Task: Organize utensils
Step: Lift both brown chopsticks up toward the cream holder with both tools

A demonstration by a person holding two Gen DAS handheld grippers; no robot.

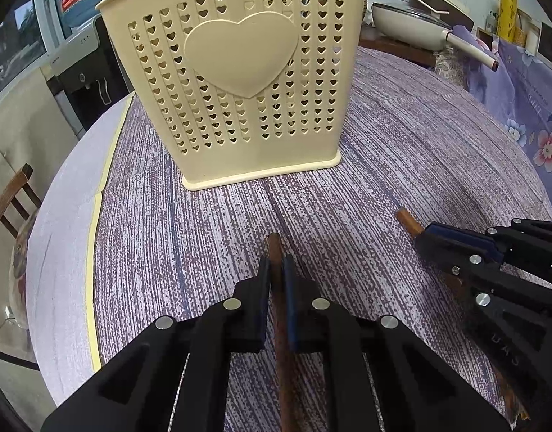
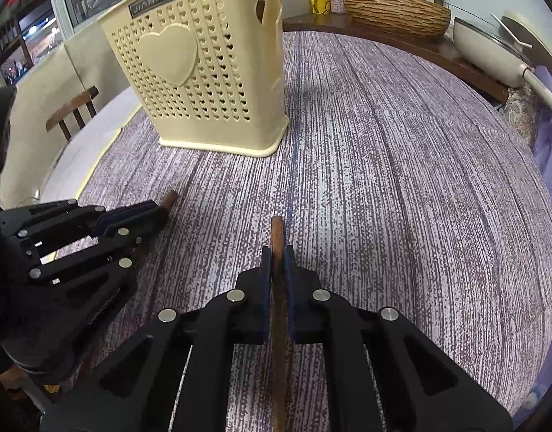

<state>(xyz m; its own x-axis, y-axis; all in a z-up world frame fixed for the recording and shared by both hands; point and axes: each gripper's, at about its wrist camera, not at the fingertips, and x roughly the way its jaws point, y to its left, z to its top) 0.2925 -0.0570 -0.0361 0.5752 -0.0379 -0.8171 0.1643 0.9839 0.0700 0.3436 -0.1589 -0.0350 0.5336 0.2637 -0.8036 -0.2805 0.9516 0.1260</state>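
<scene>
A cream perforated utensil holder (image 1: 240, 108) with a raised heart stands upright on the purple-streaked tablecloth, ahead of both grippers. My left gripper (image 1: 276, 266) is shut on a brown wooden chopstick (image 1: 275, 248), whose tip pokes out past the fingertips just above the cloth. To its right, my right gripper (image 1: 425, 234) is shut on a second brown chopstick (image 1: 407, 217). In the right wrist view, that right gripper (image 2: 277, 253) clamps its chopstick (image 2: 276, 232). The left gripper (image 2: 157, 210) lies at the left with its chopstick tip (image 2: 170, 198). The holder (image 2: 204, 82) stands at the back left.
A white pan (image 2: 492, 54) with a long handle and a woven basket (image 2: 394, 10) sit on a wooden ledge behind the table. A wooden chair (image 1: 13, 194) stands past the table's left edge. Floral fabric (image 1: 528, 108) hangs on the right.
</scene>
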